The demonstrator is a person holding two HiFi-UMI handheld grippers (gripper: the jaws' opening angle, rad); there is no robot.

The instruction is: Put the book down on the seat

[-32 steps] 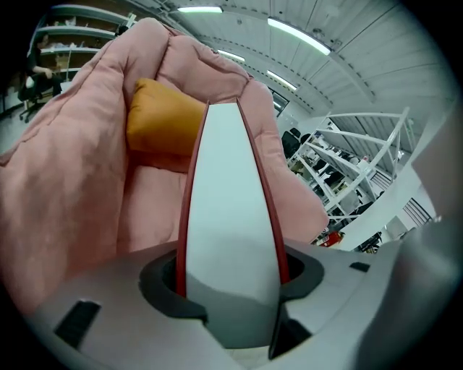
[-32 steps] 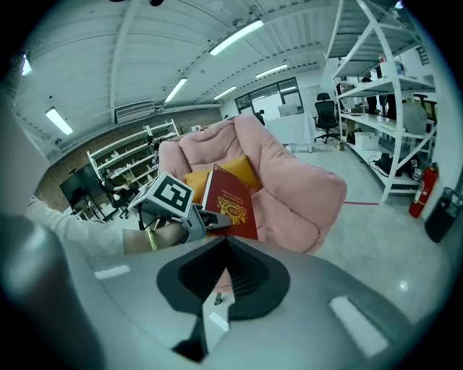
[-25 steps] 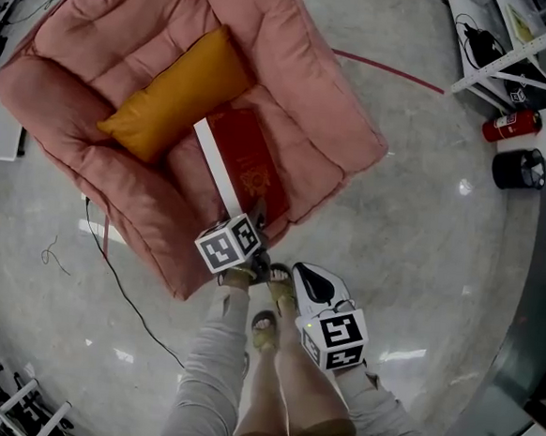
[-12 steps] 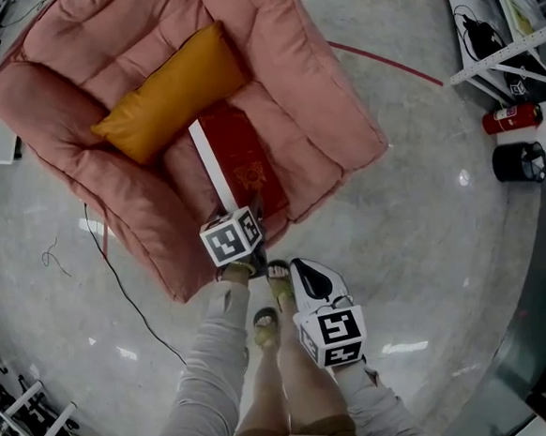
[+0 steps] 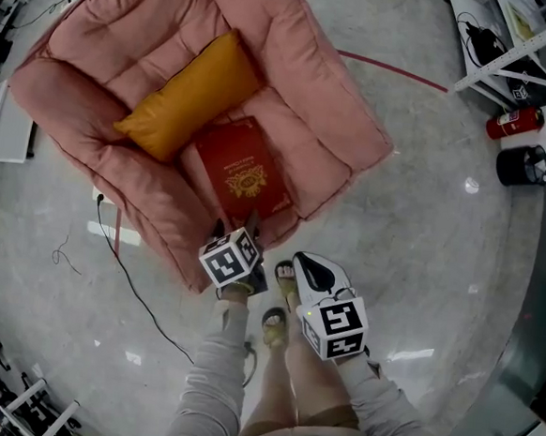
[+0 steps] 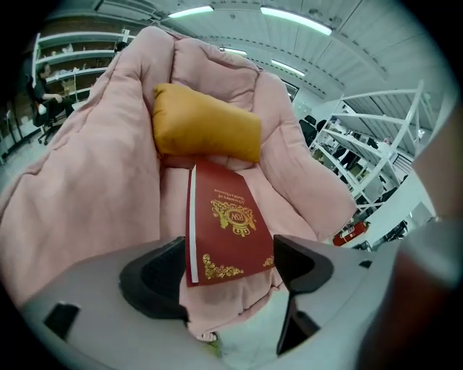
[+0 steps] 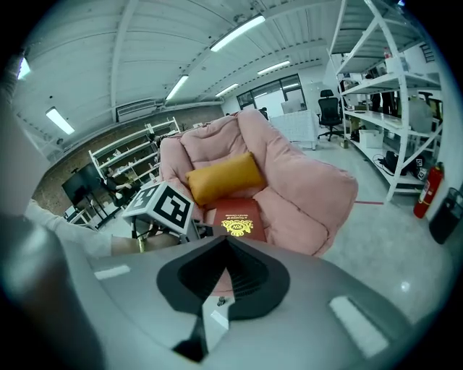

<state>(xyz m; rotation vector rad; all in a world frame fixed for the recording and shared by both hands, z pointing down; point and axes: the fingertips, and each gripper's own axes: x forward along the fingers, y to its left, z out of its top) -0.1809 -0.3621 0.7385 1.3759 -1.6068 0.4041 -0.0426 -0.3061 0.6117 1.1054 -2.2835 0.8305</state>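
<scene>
A red book point(image 5: 242, 170) with a gold crest lies flat, cover up, on the seat of a pink armchair point(image 5: 302, 83), just in front of an orange cushion point(image 5: 193, 95). My left gripper point(image 5: 236, 224) hovers at the seat's front edge. Its jaws are opening wide, and in the left gripper view the book's point(image 6: 226, 224) near end lies between the fingers point(image 6: 155, 271) without touching either pad. My right gripper point(image 5: 308, 270) hangs beside the chair over the floor, jaws shut and empty. The right gripper view shows the book point(image 7: 237, 217) beyond those closed jaws point(image 7: 226, 246).
The person's legs and sandalled feet point(image 5: 272, 323) stand right below the chair's front. A black cable point(image 5: 144, 298) runs across the shiny floor at left. A red fire extinguisher point(image 5: 514, 122), a black bin point(image 5: 522, 168) and a white shelf frame point(image 5: 512, 54) stand at upper right.
The book was held tilted on its edge over the seat, page edge showing. It now lies flat, cover up. My left gripper has let go of it and spread its jaws.
</scene>
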